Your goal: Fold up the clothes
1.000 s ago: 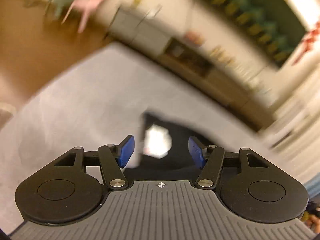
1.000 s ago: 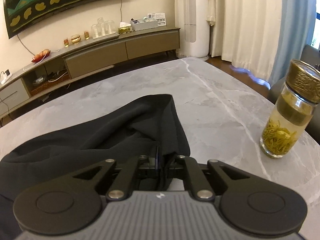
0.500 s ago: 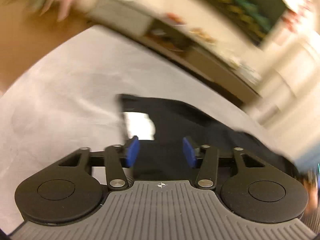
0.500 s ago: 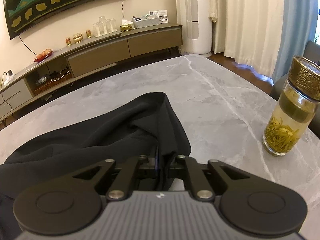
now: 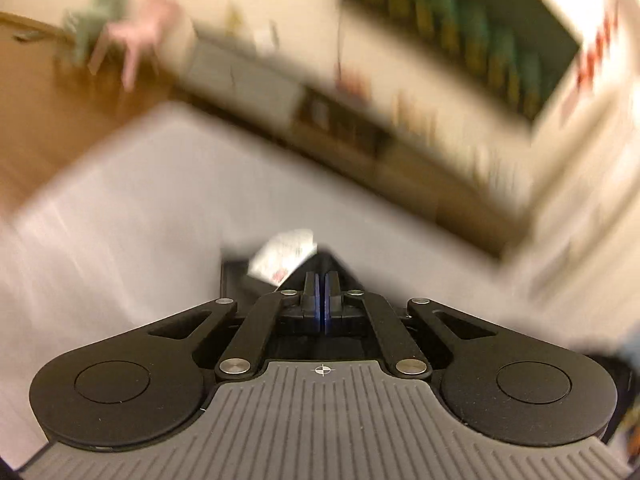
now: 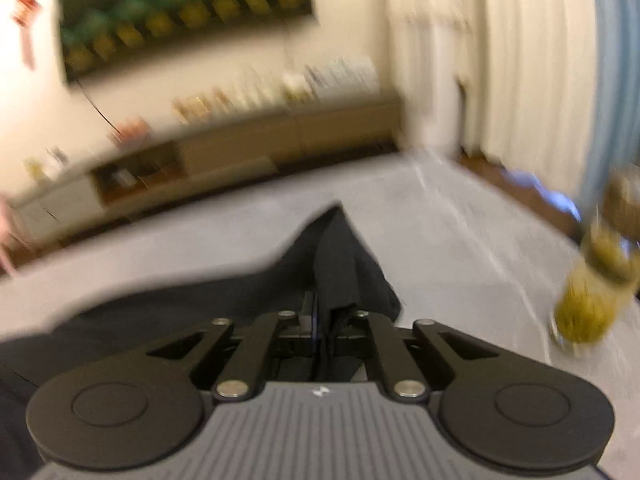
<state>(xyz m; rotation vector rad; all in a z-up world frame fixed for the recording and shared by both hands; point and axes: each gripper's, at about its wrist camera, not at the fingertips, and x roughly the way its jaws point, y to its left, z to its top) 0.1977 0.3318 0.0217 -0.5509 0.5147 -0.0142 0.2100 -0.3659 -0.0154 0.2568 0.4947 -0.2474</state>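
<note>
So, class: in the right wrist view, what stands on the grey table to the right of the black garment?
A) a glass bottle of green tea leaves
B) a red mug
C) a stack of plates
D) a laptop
A: a blurred glass bottle with green leaves stands on the table, right of the black garment.
</note>
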